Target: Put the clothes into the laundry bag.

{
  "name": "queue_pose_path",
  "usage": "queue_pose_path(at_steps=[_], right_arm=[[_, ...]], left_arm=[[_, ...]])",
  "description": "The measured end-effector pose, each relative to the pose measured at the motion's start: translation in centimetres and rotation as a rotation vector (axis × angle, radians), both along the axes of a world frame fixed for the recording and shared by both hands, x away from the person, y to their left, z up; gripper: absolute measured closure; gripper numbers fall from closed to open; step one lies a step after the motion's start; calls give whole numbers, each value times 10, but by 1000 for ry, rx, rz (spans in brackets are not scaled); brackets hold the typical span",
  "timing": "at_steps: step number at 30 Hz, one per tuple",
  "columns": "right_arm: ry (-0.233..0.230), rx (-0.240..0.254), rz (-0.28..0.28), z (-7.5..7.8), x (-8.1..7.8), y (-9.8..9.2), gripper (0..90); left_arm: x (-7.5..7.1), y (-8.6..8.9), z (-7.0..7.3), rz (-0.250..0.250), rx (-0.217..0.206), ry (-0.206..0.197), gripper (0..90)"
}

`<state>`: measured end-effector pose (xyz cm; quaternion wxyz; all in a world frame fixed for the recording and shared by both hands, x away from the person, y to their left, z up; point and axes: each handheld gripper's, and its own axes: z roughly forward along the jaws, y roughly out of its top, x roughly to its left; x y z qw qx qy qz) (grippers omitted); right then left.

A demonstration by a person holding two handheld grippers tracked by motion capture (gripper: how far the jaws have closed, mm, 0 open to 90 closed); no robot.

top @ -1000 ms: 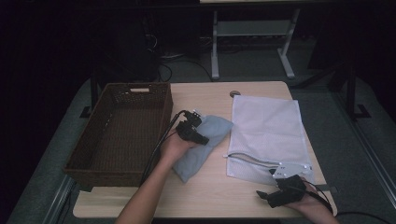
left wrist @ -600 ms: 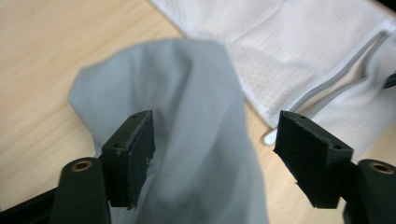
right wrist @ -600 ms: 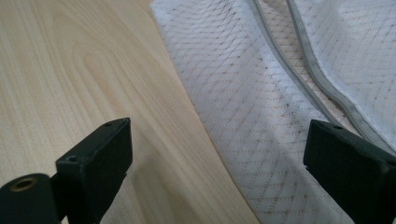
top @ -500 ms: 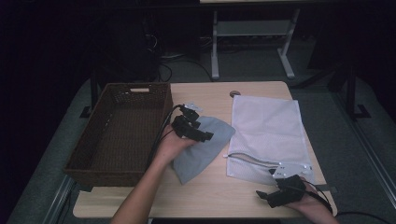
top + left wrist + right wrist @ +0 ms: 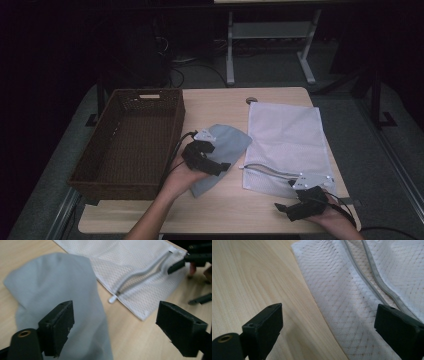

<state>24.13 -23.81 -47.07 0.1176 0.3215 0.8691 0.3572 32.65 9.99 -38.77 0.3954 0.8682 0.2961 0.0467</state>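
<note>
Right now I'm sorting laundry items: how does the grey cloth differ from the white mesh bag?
The plain grey-blue cloth lies rumpled and folded over itself; the white mesh zip bag lies flat and rectangular. The cloth is smaller and opaque; the bag is larger, netted, with a grey zipper partly open. Both lie on the wooden table.

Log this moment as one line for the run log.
left gripper: jaws just opening, empty, above grey cloth | right gripper: open, empty, by mesh laundry bag, zipper part open | wicker basket: left

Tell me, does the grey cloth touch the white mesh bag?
Apart. In the left gripper view a strip of bare table separates the grey cloth from the white mesh bag.
</note>
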Motion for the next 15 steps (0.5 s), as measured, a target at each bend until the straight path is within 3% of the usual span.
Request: queue_pose_path(at_steps=[5,9,15], right_arm=[[-3,-2,-8,2,2,-2,73],[-8,-1,-23,7,4,-4,68],[19,50,-50,12,8,-8,115]], left_arm=[[-19,4,-10,-11,-12,1,128],[-34,7,-19,-8,10,-28,129],[-51,15,-31,-8,29,-32,129]])
